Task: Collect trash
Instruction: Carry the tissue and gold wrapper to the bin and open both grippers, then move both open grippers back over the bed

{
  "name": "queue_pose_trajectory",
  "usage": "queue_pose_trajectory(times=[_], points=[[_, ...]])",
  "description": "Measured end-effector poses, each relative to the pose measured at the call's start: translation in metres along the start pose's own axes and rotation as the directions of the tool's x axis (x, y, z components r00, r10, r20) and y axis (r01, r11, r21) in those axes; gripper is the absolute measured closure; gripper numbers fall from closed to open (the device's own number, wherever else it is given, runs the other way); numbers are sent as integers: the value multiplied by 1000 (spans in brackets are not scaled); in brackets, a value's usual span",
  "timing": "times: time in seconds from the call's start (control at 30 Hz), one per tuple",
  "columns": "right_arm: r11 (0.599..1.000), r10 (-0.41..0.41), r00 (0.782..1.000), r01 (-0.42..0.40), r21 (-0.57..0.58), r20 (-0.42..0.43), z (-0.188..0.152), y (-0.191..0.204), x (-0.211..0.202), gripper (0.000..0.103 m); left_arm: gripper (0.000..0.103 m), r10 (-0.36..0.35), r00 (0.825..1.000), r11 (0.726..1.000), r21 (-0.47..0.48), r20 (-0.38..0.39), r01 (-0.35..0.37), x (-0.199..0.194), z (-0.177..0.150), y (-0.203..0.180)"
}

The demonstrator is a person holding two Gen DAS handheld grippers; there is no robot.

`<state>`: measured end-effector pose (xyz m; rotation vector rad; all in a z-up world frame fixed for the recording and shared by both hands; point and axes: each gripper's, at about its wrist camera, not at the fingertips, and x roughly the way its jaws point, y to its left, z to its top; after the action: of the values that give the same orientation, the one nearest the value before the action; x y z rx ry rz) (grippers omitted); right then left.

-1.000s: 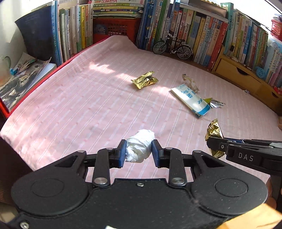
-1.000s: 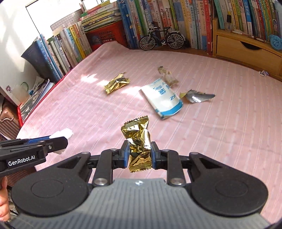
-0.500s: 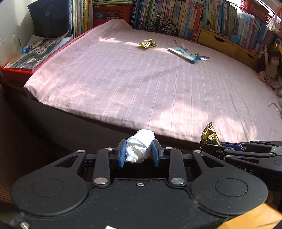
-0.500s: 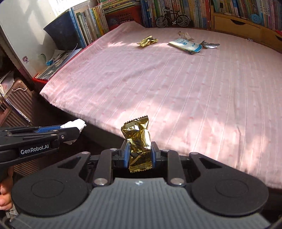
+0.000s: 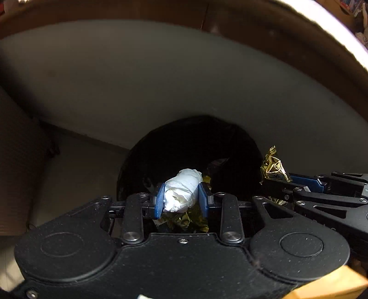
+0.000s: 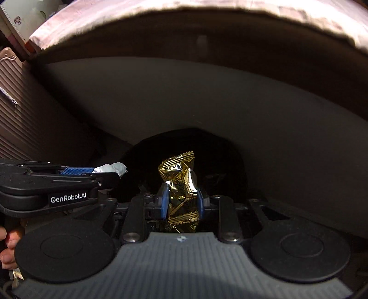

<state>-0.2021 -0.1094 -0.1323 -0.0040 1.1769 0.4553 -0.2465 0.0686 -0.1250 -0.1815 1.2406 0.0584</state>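
My left gripper (image 5: 181, 199) is shut on a crumpled white tissue (image 5: 182, 188), held over the dark mouth of a black-lined trash bin (image 5: 184, 142) on the floor. Gold wrappers (image 5: 186, 219) lie inside the bin below the tissue. My right gripper (image 6: 181, 202) is shut on a gold foil wrapper (image 6: 180, 179) above the same black bin (image 6: 218, 156). In the left wrist view the right gripper (image 5: 276, 181) comes in from the right with the gold wrapper (image 5: 272, 165). The right wrist view shows the left gripper (image 6: 110, 171) at the left with the tissue (image 6: 112, 168).
The grey side of the bed base (image 5: 161, 80) rises right behind the bin, with the pink sheet's edge (image 6: 207, 7) above. A ribbed suitcase (image 6: 25, 119) stands to the left. A hand (image 6: 9, 243) holds the left gripper's handle.
Both grippers came back off the bed and sank beside it, tilting down. The view went from the pink sheet to the bin on the floor. Tissue and gold wrapper stay gripped.
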Motion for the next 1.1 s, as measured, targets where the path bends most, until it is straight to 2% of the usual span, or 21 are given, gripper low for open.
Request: queue_pose_trajectory(times=[0.1, 0.13, 0.17, 0.23, 0.37, 0.47, 0.7, 0.9, 1.0, 1.1], points=[[1000, -11, 1000, 11, 12, -28, -8, -3, 24, 68, 72, 5, 1000, 1000, -13, -29, -5, 18, -5, 3], [1000, -11, 999, 12, 19, -31, -10, -5, 29, 61, 71, 7, 999, 1000, -18, -37, -8, 22, -7, 4], [1000, -12, 999, 13, 28, -33, -12, -6, 32, 49, 65, 9, 999, 1000, -21, -42, -9, 24, -8, 4], [999, -12, 999, 13, 36, -37, -14, -8, 37, 39, 54, 15, 999, 1000, -25, -50, -16, 26, -9, 4], [999, -29, 999, 30, 38, -40, -17, -12, 35, 34, 39, 35, 998, 999, -37, -57, -37, 25, -10, 2], [999, -31, 999, 33, 41, -40, -16, -16, 30, 32, 34, 39, 998, 998, -41, -52, -42, 26, -5, -5], [999, -28, 999, 28, 26, -29, -4, -20, 18, 31, 32, 56, 998, 997, -51, -39, -58, 20, 1, -5], [1000, -3, 1000, 3, 10, -4, 15, -15, -9, 30, 32, 77, 997, 996, -37, 19, -76, -24, 13, -11], [1000, 29, 999, -29, 3, 22, 33, -14, -45, 29, 31, 81, 992, 996, -50, 92, -77, -70, 27, -15], [998, 57, 994, -54, -35, 94, 59, -15, -96, 26, 22, 88, 977, 995, -66, 196, -76, -123, 52, -21]])
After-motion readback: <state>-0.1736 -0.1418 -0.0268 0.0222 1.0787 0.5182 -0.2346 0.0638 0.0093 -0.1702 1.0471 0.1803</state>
